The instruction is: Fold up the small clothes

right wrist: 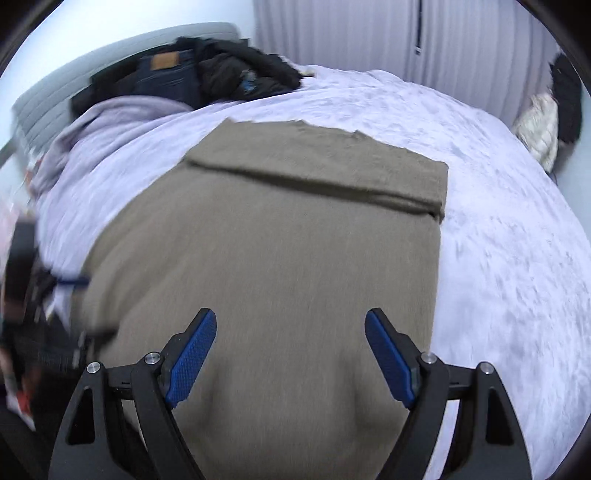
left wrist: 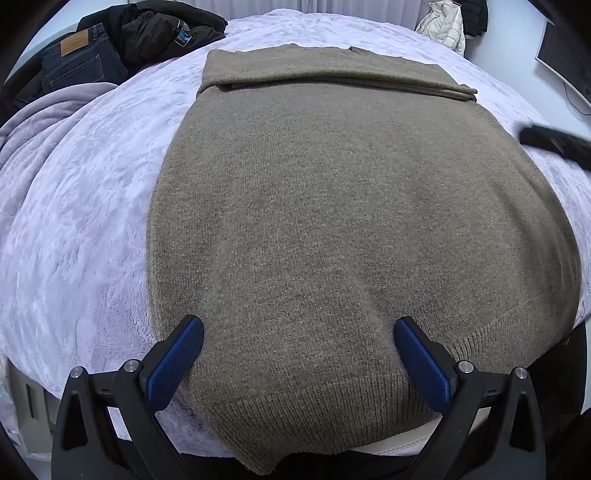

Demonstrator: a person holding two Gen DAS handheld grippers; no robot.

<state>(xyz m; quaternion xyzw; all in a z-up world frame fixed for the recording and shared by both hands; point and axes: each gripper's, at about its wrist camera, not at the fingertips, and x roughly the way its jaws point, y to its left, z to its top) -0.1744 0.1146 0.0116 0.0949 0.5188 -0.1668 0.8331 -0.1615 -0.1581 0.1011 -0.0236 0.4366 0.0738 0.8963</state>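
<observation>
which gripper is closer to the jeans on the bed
Left. The left gripper sits over the sweater's left hem, the jeans' side; the right gripper is nearer its right edge.

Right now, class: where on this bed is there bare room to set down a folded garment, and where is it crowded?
Free: the lilac blanket right of the brown sweater, and the strip on its left. Crowded: the far left corner, with jeans and a black jacket, and the bunched blanket beside them.

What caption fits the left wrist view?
Open left gripper poised over the hem of a taupe knitted sweater on a lilac fleece blanket.
</observation>
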